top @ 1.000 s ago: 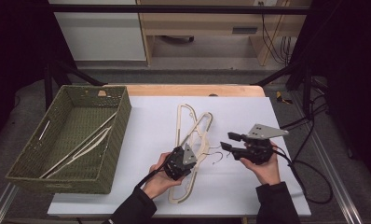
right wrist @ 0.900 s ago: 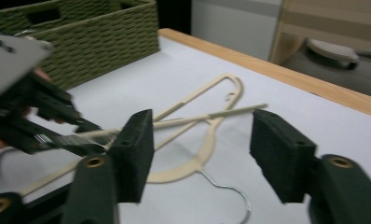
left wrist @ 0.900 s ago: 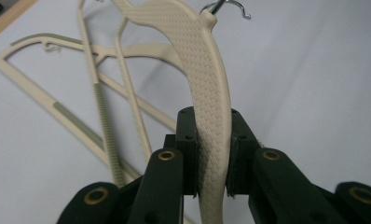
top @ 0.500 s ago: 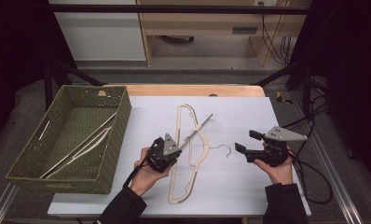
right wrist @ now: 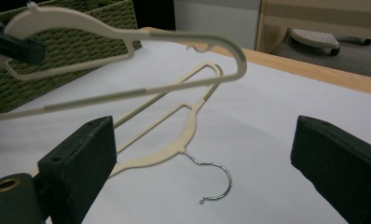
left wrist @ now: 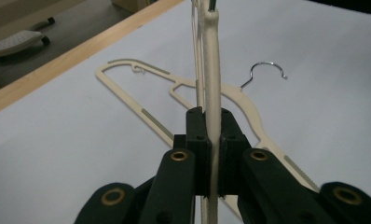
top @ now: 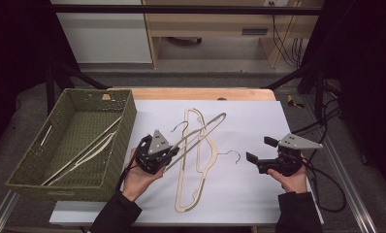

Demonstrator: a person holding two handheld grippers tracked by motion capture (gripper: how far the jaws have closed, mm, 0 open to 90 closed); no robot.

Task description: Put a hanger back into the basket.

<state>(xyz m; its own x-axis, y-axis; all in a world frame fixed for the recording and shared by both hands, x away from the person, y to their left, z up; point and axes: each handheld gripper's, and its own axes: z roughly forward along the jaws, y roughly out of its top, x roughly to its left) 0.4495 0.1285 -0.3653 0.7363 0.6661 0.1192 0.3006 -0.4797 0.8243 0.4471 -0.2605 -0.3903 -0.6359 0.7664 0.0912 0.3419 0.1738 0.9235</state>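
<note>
No brand, label or writing can be read on anything here. A person sits at a table covered with a white sheet and holds a black gripper in each hand. The left gripper is clamped tight on the cream bar of a hanger, lifted off the sheet and tilted, its far end pointing up and away toward the middle of the table; in the left gripper view the bar runs straight up between the closed pads. The right gripper has just been opening, its jaws stand wide with nothing between them. A second hanger lies flat on the sheet between the two grippers, its metal hook just beside the right gripper's open jaws. A green woven basket stands at the left edge of the table, near the left gripper, with more hangers lying inside.
</note>
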